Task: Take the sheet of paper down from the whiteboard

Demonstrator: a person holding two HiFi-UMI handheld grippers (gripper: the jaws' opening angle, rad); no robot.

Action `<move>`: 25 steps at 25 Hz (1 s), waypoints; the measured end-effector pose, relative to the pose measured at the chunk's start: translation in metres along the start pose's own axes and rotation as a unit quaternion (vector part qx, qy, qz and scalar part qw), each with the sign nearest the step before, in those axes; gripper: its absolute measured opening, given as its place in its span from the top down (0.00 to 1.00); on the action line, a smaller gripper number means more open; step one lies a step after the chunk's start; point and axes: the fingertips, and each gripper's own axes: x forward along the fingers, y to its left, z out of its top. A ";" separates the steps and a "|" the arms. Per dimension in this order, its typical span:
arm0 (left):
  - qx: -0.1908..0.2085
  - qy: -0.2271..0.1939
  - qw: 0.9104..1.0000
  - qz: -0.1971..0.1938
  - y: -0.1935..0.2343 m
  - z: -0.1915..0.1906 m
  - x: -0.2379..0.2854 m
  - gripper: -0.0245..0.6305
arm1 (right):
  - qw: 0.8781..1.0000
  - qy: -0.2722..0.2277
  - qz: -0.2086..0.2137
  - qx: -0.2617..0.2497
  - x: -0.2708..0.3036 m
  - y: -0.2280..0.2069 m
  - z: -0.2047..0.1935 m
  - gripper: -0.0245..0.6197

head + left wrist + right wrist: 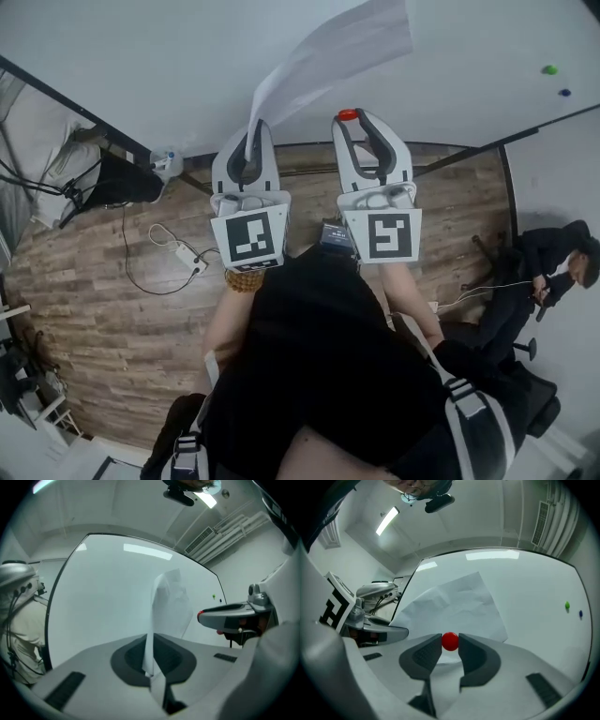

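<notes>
Left gripper (150, 670) was clamped shut on the lower edge of the sheet of paper (337, 52) at the head view's upper centre, probably to stop it dropping. Right gripper (450, 644) pinched a red magnet (450, 641), likely what pinned the sheet to the whiteboard (122, 56).

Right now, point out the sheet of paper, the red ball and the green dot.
sheet of paper (454, 604), right gripper view, middle of the creased sheet.
red ball (450, 641), right gripper view, its centre.
green dot (567, 605), right gripper view, its centre.
</notes>
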 end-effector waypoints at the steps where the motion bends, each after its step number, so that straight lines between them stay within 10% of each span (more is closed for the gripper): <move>1: 0.009 0.002 1.000 0.005 0.002 0.000 -0.005 0.94 | 1.000 0.001 0.001 -0.001 -0.002 0.003 -0.001 0.80; 25: 0.027 0.019 0.999 0.032 0.016 -0.008 -0.038 0.94 | 1.000 0.007 0.018 -0.016 -0.023 0.030 -0.001 0.80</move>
